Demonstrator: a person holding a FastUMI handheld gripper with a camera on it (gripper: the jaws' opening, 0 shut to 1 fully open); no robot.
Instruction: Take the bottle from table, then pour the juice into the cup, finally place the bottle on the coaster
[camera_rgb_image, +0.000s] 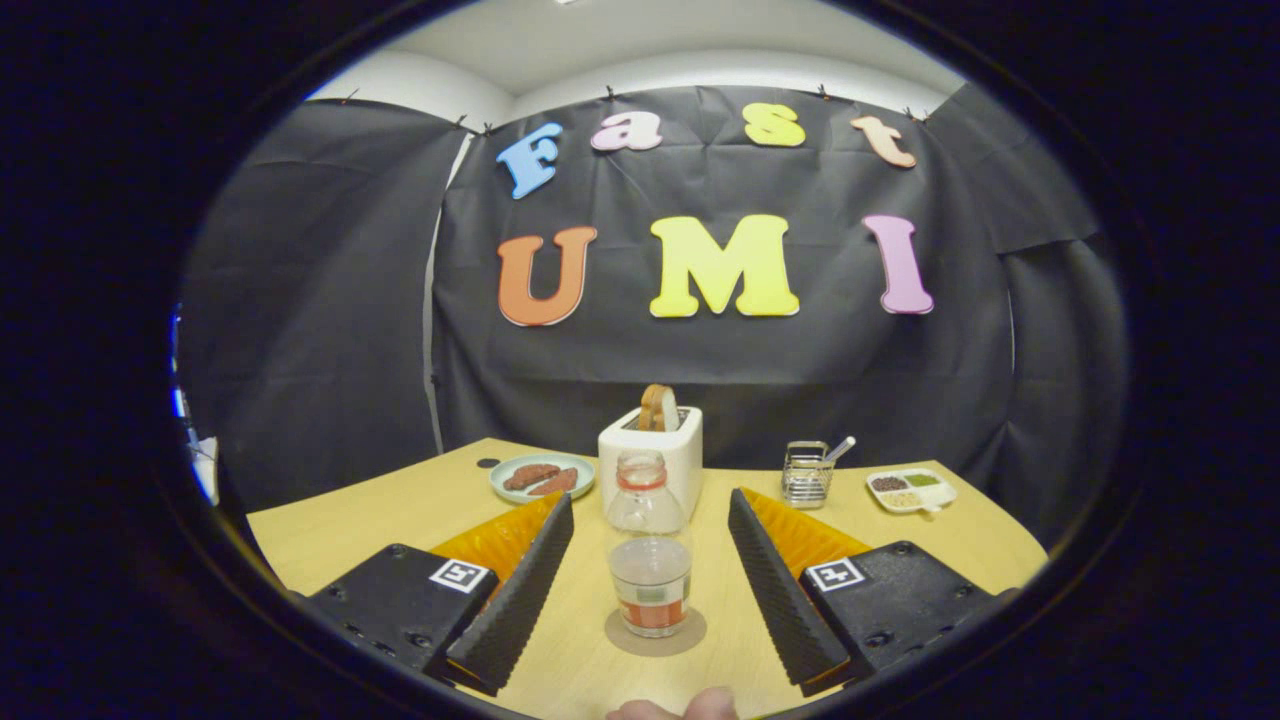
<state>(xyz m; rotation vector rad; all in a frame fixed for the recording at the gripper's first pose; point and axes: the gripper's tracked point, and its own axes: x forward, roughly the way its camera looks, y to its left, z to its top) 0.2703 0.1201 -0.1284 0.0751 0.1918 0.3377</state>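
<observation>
Black cloth behind, pale wooden bench (400, 520) in front, and the bottle (649, 545) stands upright on the round coaster (655, 634), between the fingers of the claw (650, 570), which is spread wide and touching nothing. No cap on it, only a little juice low inside. Looks like the closing stage to me: bottle parked, claw released. The cup I can't pick out. Toaster (652, 452) just beyond.

No readable text: bottle (649, 560) label too blurred; square coded markers on the gripper (650, 560), fingers apart.
</observation>
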